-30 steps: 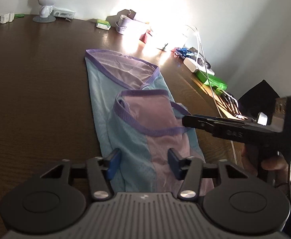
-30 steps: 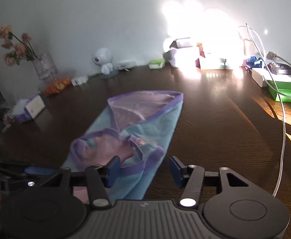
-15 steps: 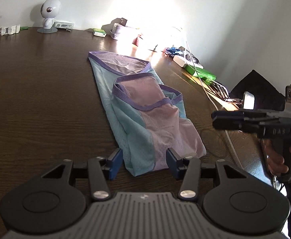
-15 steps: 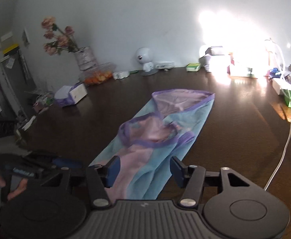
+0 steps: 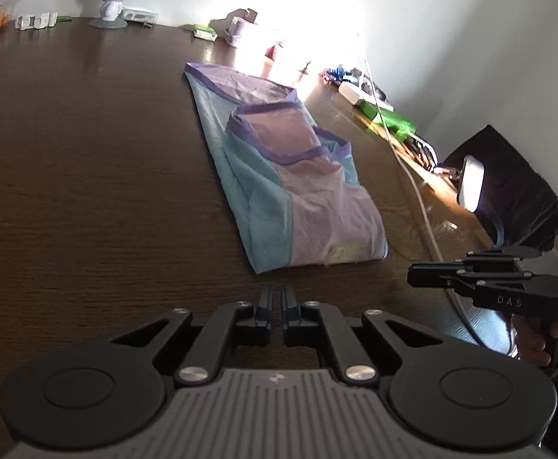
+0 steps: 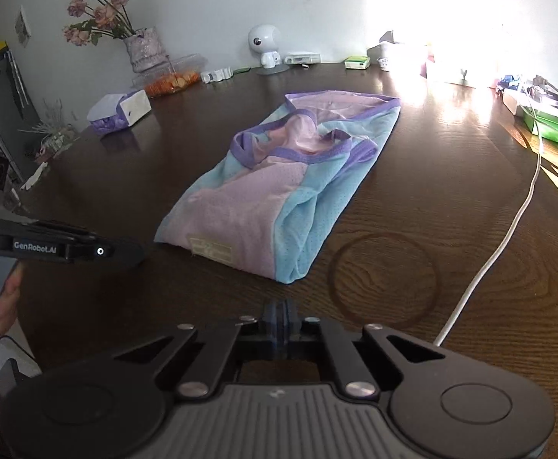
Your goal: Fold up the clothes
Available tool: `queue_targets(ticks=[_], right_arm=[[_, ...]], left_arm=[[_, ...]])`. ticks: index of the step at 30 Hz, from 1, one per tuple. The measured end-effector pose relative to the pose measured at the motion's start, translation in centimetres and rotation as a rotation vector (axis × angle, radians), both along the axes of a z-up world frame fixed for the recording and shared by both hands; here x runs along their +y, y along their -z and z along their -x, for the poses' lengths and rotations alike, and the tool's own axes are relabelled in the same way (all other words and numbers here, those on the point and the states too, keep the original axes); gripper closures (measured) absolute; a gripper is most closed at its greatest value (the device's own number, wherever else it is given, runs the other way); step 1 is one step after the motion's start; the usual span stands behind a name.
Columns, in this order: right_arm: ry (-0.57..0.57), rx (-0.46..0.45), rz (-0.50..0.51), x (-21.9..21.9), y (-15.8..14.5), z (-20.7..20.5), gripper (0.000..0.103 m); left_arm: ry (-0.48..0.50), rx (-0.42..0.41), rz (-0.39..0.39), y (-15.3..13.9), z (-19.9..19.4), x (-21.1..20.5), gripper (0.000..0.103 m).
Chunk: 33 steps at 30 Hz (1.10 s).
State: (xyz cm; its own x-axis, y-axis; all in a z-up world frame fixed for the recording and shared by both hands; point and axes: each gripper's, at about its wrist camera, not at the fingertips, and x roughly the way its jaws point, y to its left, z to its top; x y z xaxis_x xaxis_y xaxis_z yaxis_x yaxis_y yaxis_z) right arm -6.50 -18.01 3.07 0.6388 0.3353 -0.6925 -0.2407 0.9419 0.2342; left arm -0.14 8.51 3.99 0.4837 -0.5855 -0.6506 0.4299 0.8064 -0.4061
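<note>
- Left tongs (image 5: 277, 298) at lower centre of the left view: clenched on nothing, pads pressed together, short of the garment's near edge.
- Right tongs (image 6: 280, 311) at lower centre of the right view: likewise clenched and empty, apart from the cloth.
- Top (image 6: 279, 187), blue and pink mesh with purple trim, mid-frame on the dark table (image 6: 470, 199): lying as a long narrow strip, sides already turned in, hem nearest, neckline at the far end.
- Fits either a finished long fold awaiting a crosswise one, or a fold laid down as final; not settled by the frames.
- Risk, as a judgement: thin slippery mesh, so a pinch on the top layer alone likely to peel the turned-in side open.
- Ruffled armhole trim at mid-strip: likely to bunch and spoil a flat crease.
- White cable (image 6: 508, 229) at right of the right view, near the cloth: liable to snag a wide swing of the right tongs.
</note>
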Motion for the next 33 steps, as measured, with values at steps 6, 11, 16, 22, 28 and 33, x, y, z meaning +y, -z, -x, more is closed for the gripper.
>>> queue_targets(ticks=[6, 11, 16, 22, 28, 33], right_arm=[[0.101, -0.108, -0.051, -0.5, -0.3, -3.8, 0.081], [0.145, -0.028, -0.107, -0.2, 2.0, -6.7, 0.100], [0.190, -0.105, 0.011, 0.2, 1.3, -4.4, 0.092], [0.046, -0.180, 0.025, 0.6, 1.2, -1.0, 0.053], [0.087, -0.160, 0.073, 1.3, 2.3, -2.0, 0.058], [0.074, -0.174, 0.082, 1.8, 2.4, -1.4, 0.091]], left_arm=[[-0.078, -0.031, -0.041, 0.4, -4.1, -2.4, 0.073], [-0.147, -0.029, -0.089, 1.7, -6.0, -3.2, 0.101], [-0.224, -0.066, -0.115, 1.3, -3.3, -0.8, 0.076], [-0.051, -0.130, -0.044, 1.0, 0.5, -1.7, 0.041], [-0.075, -0.139, -0.098, 1.8, 0.5, -3.0, 0.036], [-0.065, -0.214, -0.141, 2.5, 1.6, -3.6, 0.070]])
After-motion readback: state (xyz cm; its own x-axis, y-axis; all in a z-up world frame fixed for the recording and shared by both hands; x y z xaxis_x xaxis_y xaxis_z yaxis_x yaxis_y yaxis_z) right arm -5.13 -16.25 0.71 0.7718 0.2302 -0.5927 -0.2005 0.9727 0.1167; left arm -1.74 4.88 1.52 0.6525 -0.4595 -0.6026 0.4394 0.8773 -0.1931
